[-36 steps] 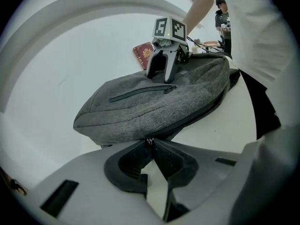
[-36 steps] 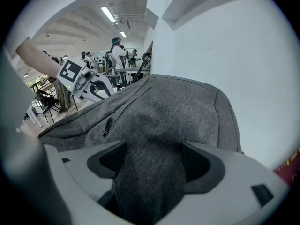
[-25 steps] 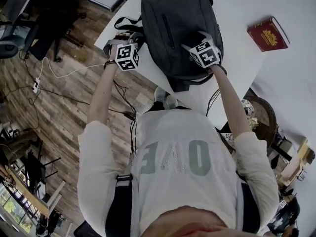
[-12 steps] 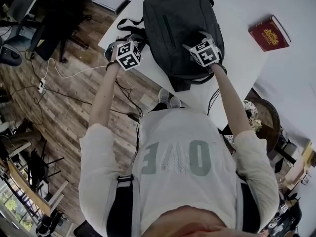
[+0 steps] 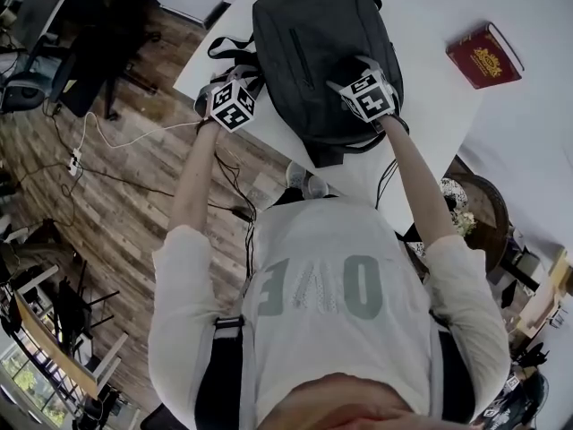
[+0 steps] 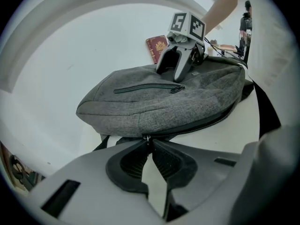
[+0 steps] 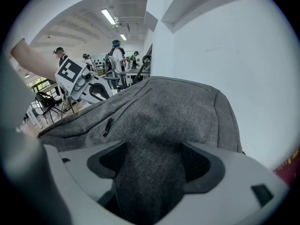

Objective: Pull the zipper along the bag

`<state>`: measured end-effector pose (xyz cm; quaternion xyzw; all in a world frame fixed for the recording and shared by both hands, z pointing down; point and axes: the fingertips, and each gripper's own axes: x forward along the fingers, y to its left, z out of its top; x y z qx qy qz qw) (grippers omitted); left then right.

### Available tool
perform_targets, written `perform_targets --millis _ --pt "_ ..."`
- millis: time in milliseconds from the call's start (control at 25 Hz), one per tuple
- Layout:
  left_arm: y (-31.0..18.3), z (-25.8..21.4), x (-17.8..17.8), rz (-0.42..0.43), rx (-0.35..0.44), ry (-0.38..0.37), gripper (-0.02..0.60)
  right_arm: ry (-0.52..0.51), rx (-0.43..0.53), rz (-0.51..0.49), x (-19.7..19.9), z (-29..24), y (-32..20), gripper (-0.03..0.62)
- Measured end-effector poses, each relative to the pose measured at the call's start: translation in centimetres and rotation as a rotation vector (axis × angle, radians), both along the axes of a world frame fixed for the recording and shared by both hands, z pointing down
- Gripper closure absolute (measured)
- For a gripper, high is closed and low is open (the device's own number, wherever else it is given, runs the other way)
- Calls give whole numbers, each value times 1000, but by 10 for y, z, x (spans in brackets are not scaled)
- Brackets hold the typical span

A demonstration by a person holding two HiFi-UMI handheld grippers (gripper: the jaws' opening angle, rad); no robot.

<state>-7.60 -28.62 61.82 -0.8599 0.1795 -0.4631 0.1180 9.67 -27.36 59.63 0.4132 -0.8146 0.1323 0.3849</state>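
Left gripper view is showing the left gripper with its fingers pressing together on the small metal zipper pull, at the near edge of the grey bag. From there the zipper track is running toward 2 o'clock along the bag's long side. The right gripper is sitting farther off on top of the bag, its fingers seemingly pinching a fabric fold. The bag is lying flat on the white surface.
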Motion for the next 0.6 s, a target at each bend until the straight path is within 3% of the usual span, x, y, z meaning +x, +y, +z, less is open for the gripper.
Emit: perform_targets --millis 240,360,600 --pt "1 0 -1 -12 -58 103 552 0 -1 1 1 1 1 227" --pt "0 -1 -2 -29 -52 85 554 -2 4 -1 1 1 -1 227" --pt "5 -4 -2 14 -33 18 554 -5 10 -7 1 1 1 227"
